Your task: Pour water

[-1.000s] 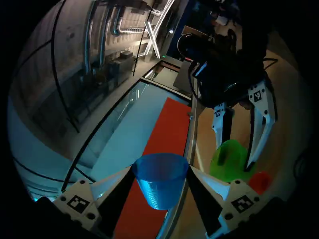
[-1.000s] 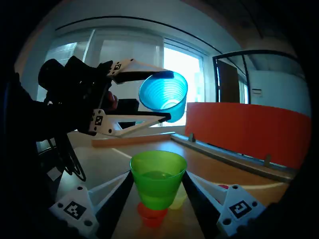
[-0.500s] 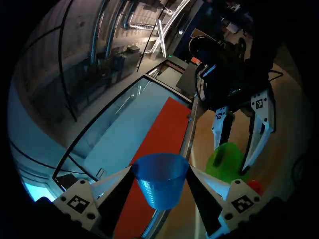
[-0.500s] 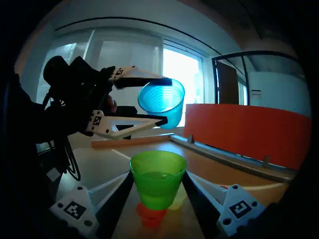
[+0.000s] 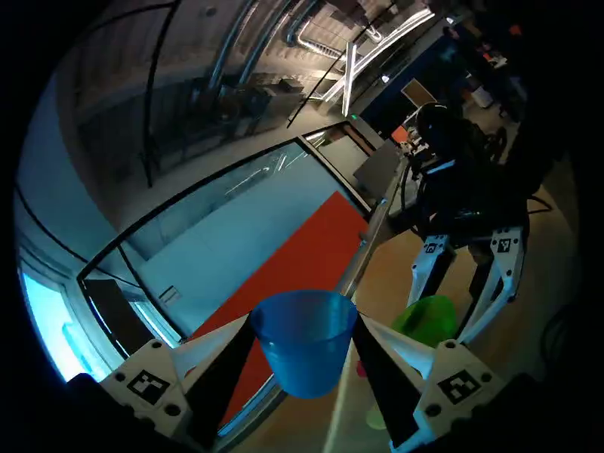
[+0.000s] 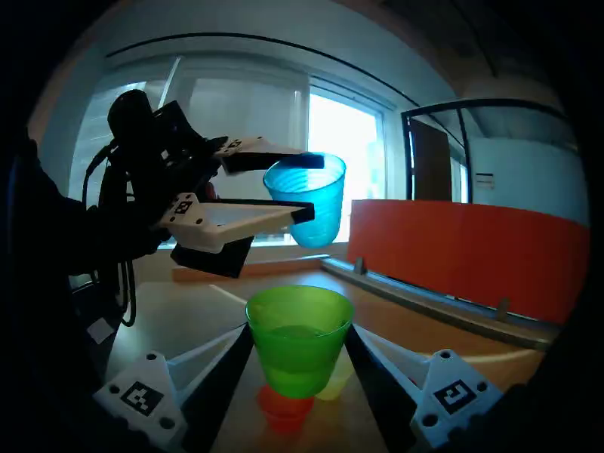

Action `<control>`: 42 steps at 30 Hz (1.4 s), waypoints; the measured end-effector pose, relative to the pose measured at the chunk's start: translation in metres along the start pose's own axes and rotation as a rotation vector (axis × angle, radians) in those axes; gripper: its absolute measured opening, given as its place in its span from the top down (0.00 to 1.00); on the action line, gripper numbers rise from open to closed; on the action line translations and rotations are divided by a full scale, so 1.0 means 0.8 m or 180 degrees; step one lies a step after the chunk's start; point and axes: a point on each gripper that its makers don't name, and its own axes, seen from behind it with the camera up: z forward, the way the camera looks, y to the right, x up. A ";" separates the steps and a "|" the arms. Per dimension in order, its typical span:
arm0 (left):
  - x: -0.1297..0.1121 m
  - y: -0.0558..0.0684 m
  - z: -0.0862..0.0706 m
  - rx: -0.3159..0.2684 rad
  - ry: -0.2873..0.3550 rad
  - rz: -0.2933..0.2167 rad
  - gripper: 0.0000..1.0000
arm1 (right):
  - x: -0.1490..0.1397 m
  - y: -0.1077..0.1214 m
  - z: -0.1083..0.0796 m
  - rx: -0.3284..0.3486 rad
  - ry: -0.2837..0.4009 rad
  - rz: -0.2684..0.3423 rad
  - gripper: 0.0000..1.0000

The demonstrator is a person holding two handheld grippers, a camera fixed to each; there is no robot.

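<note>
The left gripper held the blue cup near upright, above and beyond the green cup clamped in the right gripper.

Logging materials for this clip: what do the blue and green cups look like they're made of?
Blue cup: likely thin translucent plastic, glossy; light from the window glows through its ribbed wall. Green cup: likely the same, smooth; the water level shows through its side.

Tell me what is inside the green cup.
The green cup, gripped by the right tongs, holds clear liquid, partly full, its surface showing through the translucent wall. The cup's floor is hidden beneath it.
</note>
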 end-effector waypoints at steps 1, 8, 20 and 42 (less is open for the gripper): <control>-0.001 -0.001 0.000 -0.0002 -0.0007 -0.0049 0.12 | 0.000 0.000 0.000 -0.0001 0.0003 -0.0003 0.12; -0.008 0.000 0.001 -0.0009 -0.0062 -0.0423 0.13 | 0.004 0.000 -0.001 -0.0003 0.0019 -0.0019 0.12; -0.010 0.001 -0.002 -0.0058 -0.0077 -0.0933 0.13 | 0.007 0.002 -0.003 -0.0016 0.0040 -0.0028 0.12; -0.026 -0.005 -0.009 -0.0129 -0.0128 -0.1728 0.12 | 0.015 0.004 -0.005 -0.0030 0.0061 -0.0055 0.12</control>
